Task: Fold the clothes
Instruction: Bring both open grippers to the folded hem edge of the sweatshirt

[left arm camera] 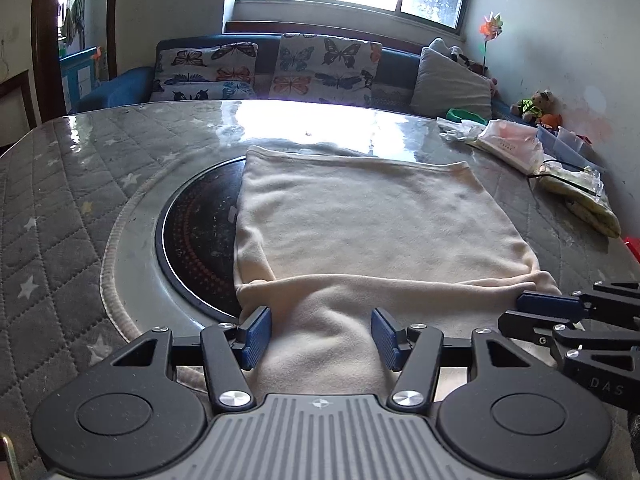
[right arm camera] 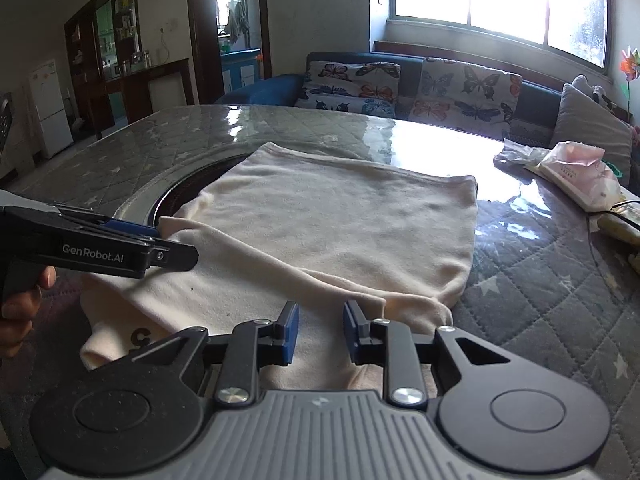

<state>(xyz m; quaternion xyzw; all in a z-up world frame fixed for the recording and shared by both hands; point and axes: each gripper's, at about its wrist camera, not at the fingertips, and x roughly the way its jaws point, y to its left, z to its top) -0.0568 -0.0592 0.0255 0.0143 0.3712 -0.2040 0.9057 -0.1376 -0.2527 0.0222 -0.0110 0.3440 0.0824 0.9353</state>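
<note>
A cream garment (left arm camera: 372, 216) lies flat on the table, folded into a rough rectangle, its near part folded over toward me; it also shows in the right wrist view (right arm camera: 340, 216). My left gripper (left arm camera: 320, 334) is open, its blue pads standing either side of the near fold, just above the cloth. My right gripper (right arm camera: 318, 332) is open over the near right part of the garment. In the left wrist view the right gripper (left arm camera: 560, 312) reaches in from the right at the garment's near right corner. In the right wrist view the left gripper (right arm camera: 152, 240) sits at the left edge of the cloth.
The table (left arm camera: 60, 208) has a grey quilted star-pattern cover under clear plastic, with a round black hob (left arm camera: 196, 232) partly under the garment. Plastic-wrapped packets (left arm camera: 508, 144) and a yellow item (left arm camera: 588, 200) lie at the right. A sofa with butterfly cushions (left arm camera: 320, 68) stands behind.
</note>
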